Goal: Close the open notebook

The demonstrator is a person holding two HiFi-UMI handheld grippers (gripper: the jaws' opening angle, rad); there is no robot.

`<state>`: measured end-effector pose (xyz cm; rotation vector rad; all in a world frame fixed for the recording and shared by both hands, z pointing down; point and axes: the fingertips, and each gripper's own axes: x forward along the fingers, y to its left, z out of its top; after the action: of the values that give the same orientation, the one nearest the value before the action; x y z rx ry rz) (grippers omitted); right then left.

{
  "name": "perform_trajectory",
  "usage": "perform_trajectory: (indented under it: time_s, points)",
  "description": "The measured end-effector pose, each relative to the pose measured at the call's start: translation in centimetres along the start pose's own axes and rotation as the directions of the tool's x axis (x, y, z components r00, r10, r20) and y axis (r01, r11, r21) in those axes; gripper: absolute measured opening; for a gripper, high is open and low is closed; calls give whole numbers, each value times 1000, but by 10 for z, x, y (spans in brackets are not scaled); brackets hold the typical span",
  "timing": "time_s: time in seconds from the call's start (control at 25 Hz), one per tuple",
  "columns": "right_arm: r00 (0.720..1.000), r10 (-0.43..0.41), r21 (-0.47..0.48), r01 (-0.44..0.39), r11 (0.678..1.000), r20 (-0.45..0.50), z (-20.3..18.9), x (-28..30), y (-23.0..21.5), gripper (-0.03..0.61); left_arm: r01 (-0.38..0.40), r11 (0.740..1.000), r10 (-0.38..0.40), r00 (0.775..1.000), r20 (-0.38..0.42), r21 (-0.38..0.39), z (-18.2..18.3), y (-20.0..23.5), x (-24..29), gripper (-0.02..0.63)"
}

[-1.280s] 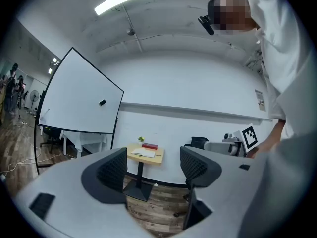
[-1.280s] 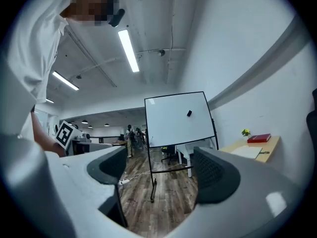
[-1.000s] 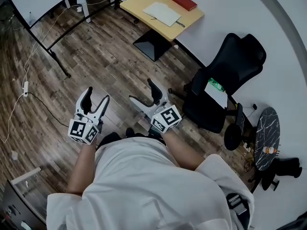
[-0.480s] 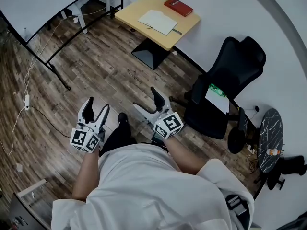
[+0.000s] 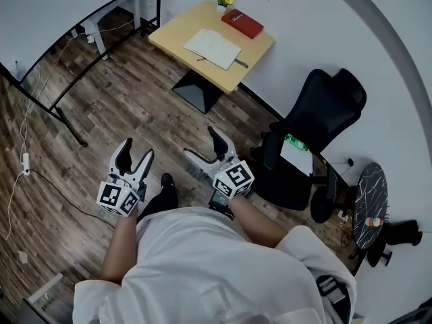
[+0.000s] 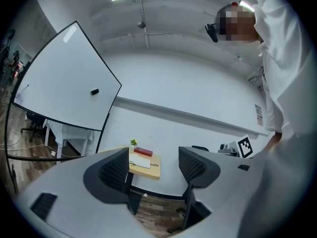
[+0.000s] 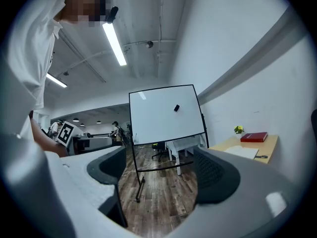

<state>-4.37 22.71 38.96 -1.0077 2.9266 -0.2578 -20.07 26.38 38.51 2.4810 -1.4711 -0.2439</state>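
An open notebook point(image 5: 212, 48) lies flat on a small wooden tabletop point(image 5: 260, 46) at 12 o'clock in the head view, with a red book point(image 5: 242, 23) at its 1 o'clock and a pen point(image 5: 241, 64) at its 4 o'clock. Well apart from it, over the wood floor point(image 5: 135, 100), the left hand-held gripper point(image 5: 133, 150) is released, its jaws closing slightly on nothing. The right hand-held gripper point(image 5: 202, 144) is released and empty, a black office chair point(image 5: 324, 113) at its 3 o'clock

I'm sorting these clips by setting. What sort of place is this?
Most likely an office or meeting room: a whiteboard on a stand, a black office chair, and a small wooden desk with an open notebook on it.
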Motion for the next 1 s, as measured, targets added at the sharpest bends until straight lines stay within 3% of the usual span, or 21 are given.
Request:
perform_trajectory:
  time_s: [0.48, 0.76, 1.0]
  points:
    - [997, -73, -20, 73, 997, 4, 19, 80, -74, 430, 115, 988, -117, 993, -9, -104, 5, 78, 107, 301]
    - [993, -117, -48, 117, 992, 6, 29, 97, -127, 430, 195, 961, -207, 977, -43, -199, -8, 88, 187, 301]
    - [992, -122, -45, 123, 991, 19, 32, 116, -205, 430, 202, 962, -222, 971, -93, -187, -23, 90, 267, 301]
